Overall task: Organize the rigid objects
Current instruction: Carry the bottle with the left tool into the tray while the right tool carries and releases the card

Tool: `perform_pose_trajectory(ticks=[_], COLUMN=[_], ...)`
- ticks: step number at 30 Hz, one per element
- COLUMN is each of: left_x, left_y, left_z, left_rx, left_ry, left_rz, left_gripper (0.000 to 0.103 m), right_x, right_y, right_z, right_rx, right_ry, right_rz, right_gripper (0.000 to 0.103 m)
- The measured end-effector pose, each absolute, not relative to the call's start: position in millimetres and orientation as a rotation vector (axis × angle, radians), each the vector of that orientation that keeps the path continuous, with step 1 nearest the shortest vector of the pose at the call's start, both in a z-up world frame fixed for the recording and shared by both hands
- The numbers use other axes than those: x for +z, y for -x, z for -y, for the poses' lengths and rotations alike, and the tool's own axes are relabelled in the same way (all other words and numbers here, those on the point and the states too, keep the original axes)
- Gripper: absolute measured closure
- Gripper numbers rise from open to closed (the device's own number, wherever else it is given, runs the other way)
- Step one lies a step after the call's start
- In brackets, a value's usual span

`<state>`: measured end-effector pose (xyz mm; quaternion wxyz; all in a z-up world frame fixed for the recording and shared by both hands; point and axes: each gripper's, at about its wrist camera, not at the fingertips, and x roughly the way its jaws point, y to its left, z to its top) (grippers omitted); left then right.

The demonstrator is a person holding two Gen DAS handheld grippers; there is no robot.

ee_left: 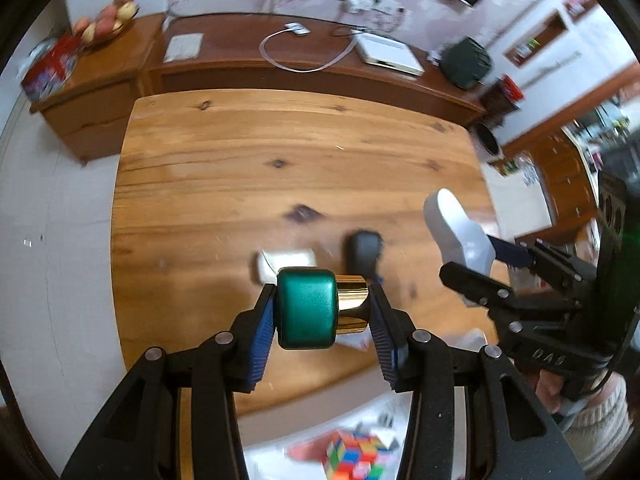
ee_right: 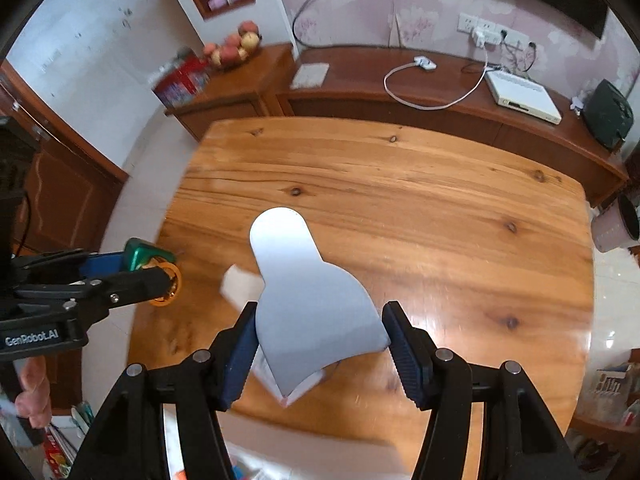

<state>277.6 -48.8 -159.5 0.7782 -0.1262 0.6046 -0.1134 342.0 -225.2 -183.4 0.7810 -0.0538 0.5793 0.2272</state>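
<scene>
My left gripper [ee_left: 322,308] is shut on a green bottle with a gold cap [ee_left: 308,308], held sideways above the wooden table [ee_left: 280,152]. It also shows in the right wrist view [ee_right: 154,258] at the left. My right gripper [ee_right: 320,344] is shut on a pale grey bell-shaped object [ee_right: 308,292], held above the table; it shows in the left wrist view [ee_left: 460,228] at the right. A white block [ee_left: 286,262] and a dark rounded object [ee_left: 364,250] lie on the table under the left gripper. The white block [ee_right: 240,286] shows partly behind the grey object.
A low wooden cabinet [ee_right: 440,104] behind the table carries a white box [ee_right: 524,94], a cable and a dark speaker [ee_right: 608,114]. A fruit bowl [ee_right: 234,50] and a red box stand at its left. A colourful cube [ee_left: 354,454] lies on the floor near the table's front edge.
</scene>
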Motion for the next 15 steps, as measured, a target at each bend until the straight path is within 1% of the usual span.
perform_pose_trajectory(ticks=[4, 7, 11, 15], left_x=[-156, -165, -182, -195], left_y=[-241, -215, -191, -170], left_z=[63, 78, 101, 127], left_rx=[-0.316, -0.355, -0.406, -0.465], left_ry=[0.228, 0.180, 0.159, 0.150], left_rz=[-1.331, -1.352, -1.392, -1.417], left_gripper=[0.055, 0.055, 0.055, 0.055], right_x=[-160, -156, -169, -196], right_y=[-295, -257, -210, -176], right_z=[244, 256, 269, 277], right_rx=[0.488, 0.471, 0.433, 0.401], right_ry=[0.058, 0.026, 0.039, 0.027], right_rz=[-1.219, -1.223, -1.259, -1.339], right_gripper=[0.041, 0.041, 0.041, 0.041])
